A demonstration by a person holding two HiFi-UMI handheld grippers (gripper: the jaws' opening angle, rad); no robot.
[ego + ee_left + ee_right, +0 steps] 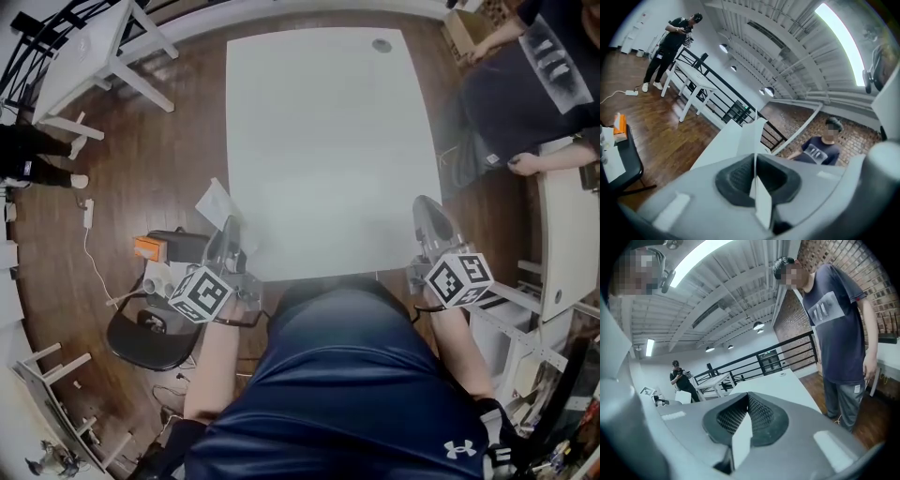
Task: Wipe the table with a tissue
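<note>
Tissue [214,202] pinched in left gripper [229,225] fingers, right gripper [427,206] fingers closed, Under Armour shirt logo [459,450]

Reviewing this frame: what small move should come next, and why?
Probably swing the left gripper rightward over the table and lower it. Its jaws are shut on the tissue, which sits beside the table's left edge, not yet on the surface. The right gripper is shut and empty.
</note>
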